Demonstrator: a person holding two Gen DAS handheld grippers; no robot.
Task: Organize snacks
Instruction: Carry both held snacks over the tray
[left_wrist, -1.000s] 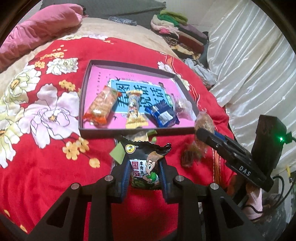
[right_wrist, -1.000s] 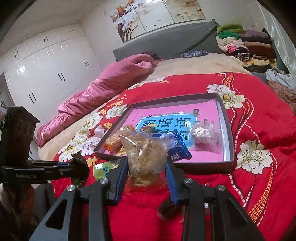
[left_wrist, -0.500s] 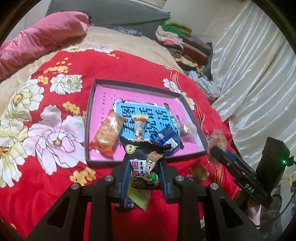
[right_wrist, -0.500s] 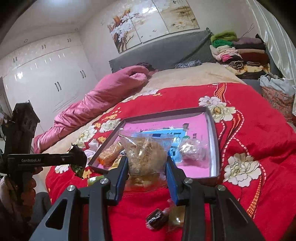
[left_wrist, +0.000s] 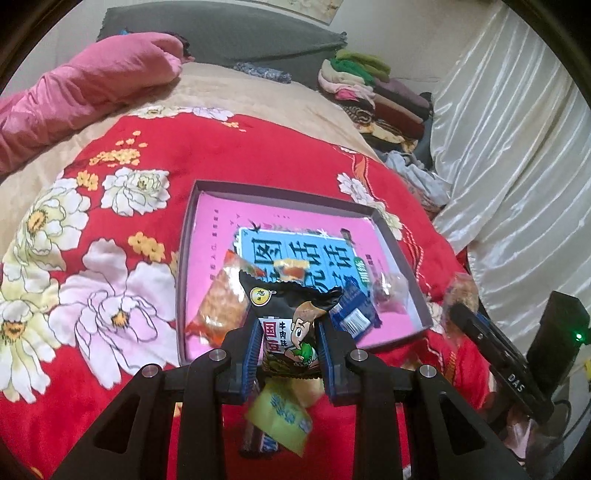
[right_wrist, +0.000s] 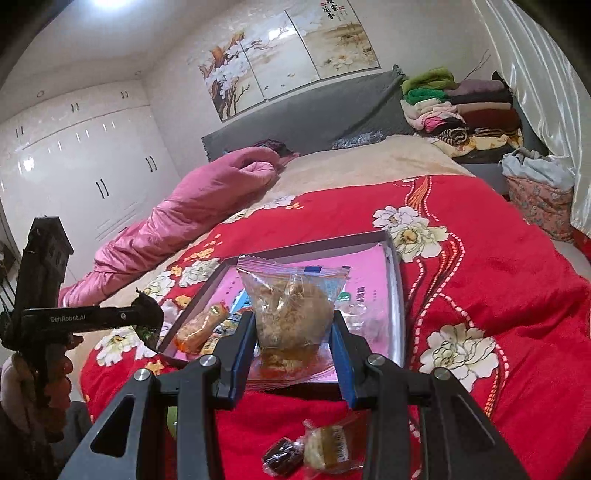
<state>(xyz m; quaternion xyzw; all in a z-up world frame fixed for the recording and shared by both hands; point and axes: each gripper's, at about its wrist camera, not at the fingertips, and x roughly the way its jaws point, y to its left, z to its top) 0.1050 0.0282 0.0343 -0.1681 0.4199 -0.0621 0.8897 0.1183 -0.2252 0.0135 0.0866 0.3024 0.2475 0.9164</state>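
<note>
Left wrist view: left gripper (left_wrist: 289, 349) has its fingers clamped on a black cartoon-print packet (left_wrist: 291, 325), held upright by its lower half, raised above the bedspread and just short of the near wall of the shallow box (left_wrist: 186, 240); judged to be carried this way so it can drop flat inside. Already in the box: an orange packet (left_wrist: 221, 302) near the left wall, a blue-and-white packet (left_wrist: 354, 314) and a small clear wrapped sweet (left_wrist: 388, 291) toward the right wall. Outside the box's near wall, below the held packet, a yellow-green sachet (left_wrist: 280, 413) lies loose on the red floral bedspread (left_wrist: 258, 155). Right wrist view: right gripper (right_wrist: 293, 354) is closed on a clear bag of brownish snack (right_wrist: 291, 314), gripped low, hanging over the box's near edge. Two small wrapped sweets (right_wrist: 314, 448) lie on the bedspread outside that edge, not yet collected. The free floor looks to lie toward the far wall; the packets at the near end crowd the drop spots. The left gripper's body enters at the box's left.
</note>
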